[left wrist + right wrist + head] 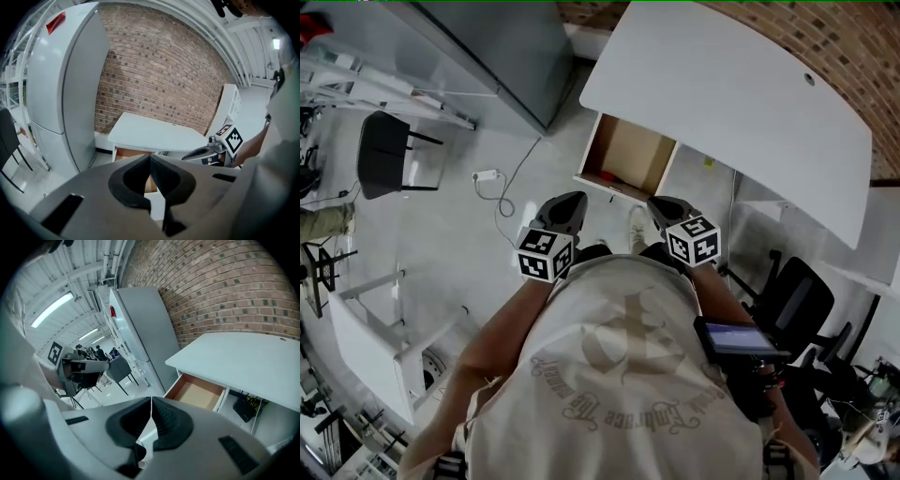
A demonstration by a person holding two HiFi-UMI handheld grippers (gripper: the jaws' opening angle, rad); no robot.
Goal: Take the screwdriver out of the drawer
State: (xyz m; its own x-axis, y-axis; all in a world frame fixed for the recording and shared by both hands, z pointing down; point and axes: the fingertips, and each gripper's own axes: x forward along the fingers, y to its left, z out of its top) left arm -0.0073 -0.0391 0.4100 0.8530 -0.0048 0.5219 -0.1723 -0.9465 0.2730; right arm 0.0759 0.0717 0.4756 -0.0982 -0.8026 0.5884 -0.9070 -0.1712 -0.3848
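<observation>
Two grippers, left gripper (569, 208) and right gripper (664, 210), keep their jaws pressed together on nothing, well short of the open drawer (633, 150) at twelve o'clock. What is probably the screwdriver (608, 175) shows as a red speck in its seven o'clock corner, so spread one gripper's jaws wide before reaching in.

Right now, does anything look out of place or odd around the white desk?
Nothing damaged or spilled. Only the wood-lined drawer stands open under the white desk; a white power strip lies on the floor.
</observation>
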